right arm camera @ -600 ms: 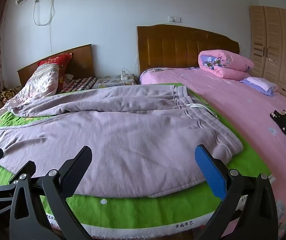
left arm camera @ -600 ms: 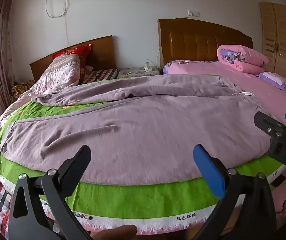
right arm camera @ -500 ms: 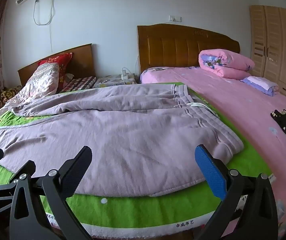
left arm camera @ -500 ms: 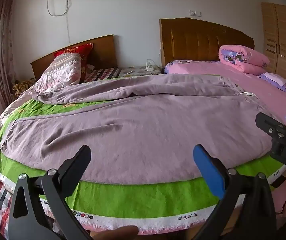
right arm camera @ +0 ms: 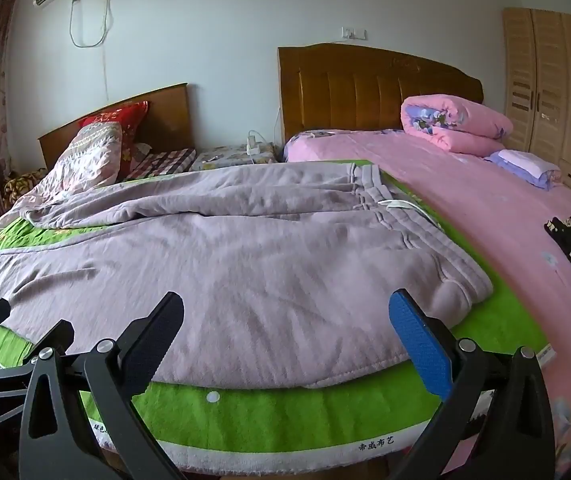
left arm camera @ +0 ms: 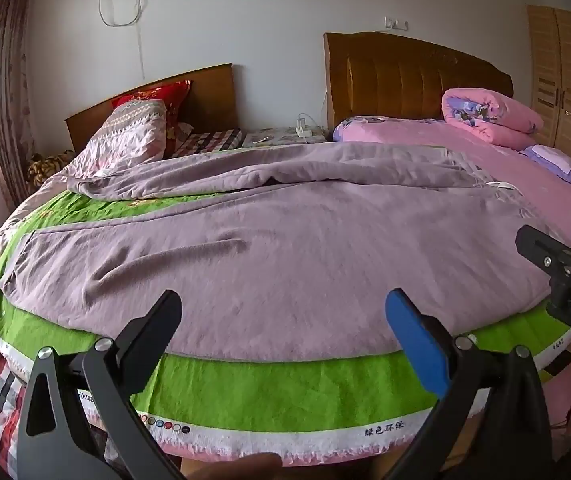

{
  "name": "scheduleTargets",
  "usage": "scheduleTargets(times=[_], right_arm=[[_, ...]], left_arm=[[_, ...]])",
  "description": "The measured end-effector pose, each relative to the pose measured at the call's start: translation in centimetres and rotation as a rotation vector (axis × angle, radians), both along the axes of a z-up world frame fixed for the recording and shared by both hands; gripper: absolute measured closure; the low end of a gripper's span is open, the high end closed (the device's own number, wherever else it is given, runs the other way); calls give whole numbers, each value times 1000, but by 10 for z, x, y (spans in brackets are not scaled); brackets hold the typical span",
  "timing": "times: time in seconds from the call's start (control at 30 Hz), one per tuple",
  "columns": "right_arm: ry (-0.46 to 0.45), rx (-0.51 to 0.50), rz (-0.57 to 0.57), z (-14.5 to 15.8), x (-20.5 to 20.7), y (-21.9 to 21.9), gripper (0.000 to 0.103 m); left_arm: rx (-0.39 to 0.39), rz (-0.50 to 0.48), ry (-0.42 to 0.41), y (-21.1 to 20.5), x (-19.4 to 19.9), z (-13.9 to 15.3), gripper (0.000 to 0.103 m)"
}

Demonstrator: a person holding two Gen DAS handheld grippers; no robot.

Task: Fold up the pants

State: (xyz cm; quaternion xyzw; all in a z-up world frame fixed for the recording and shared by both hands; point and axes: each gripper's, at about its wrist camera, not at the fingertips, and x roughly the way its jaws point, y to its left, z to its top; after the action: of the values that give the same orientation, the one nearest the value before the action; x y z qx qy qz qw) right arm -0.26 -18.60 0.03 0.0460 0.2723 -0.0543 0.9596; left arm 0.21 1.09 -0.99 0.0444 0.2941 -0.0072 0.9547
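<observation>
Pants (left arm camera: 285,256) unmoved — both grippers still spread.

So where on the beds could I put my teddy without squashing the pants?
Best is the bare pink sheet, between the pants' waistband and the rolled pink quilt. The green strip between the pants' near edge and the bed's edge is narrow, and both open grippers, left and right, hover there. The far pillows are crowded.
</observation>
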Motion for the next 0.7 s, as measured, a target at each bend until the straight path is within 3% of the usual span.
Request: scheduleTargets(times=[0.7], right_arm=[[7, 6, 1, -2, 1, 0, 4]], left_arm=[[0, 6, 5, 0, 1, -1, 1]])
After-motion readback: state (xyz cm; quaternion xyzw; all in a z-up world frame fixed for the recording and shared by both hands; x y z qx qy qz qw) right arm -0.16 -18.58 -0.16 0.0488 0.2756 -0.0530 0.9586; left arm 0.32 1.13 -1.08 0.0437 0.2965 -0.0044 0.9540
